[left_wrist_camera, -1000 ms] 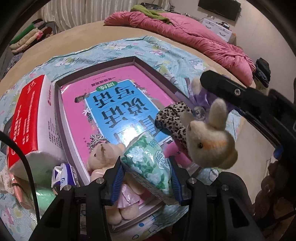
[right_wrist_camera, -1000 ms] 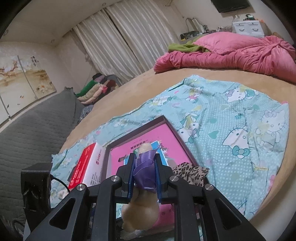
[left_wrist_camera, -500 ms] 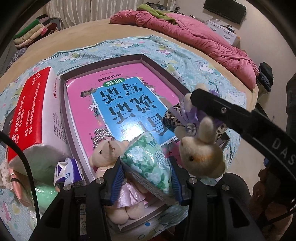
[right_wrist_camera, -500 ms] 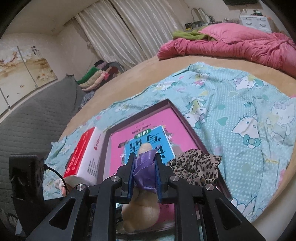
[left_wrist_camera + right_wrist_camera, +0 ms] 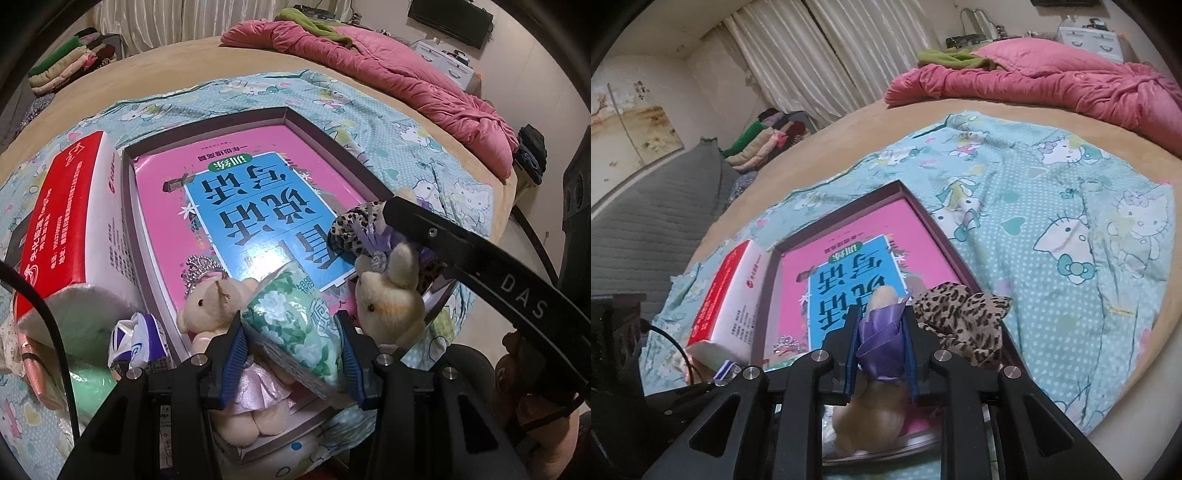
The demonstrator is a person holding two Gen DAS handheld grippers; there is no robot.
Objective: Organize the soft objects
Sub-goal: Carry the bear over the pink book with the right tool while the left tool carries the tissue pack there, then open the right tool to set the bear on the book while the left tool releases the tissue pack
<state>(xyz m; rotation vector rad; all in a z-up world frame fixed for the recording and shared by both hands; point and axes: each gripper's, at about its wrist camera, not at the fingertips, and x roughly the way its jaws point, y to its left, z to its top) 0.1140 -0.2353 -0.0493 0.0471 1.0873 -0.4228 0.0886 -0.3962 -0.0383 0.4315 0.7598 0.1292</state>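
Cream plush rabbit, purple ribbon between the opening right gripper jaws; left gripper clamps floral tissue pack. Leopard cloth and crowned bear crowd the box.

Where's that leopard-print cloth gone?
The leopard-print cloth lies at the right edge of the purple-rimmed box, just right of the right gripper and its cream plush rabbit.

Both tools are matte black plastic frames with silver round screw heads at the finger joints. The left gripper carries blue ribbed pads, and a thin black cable arcs beside its frame. The right gripper has dark blue pads; its arm bears pale "DAS" lettering.
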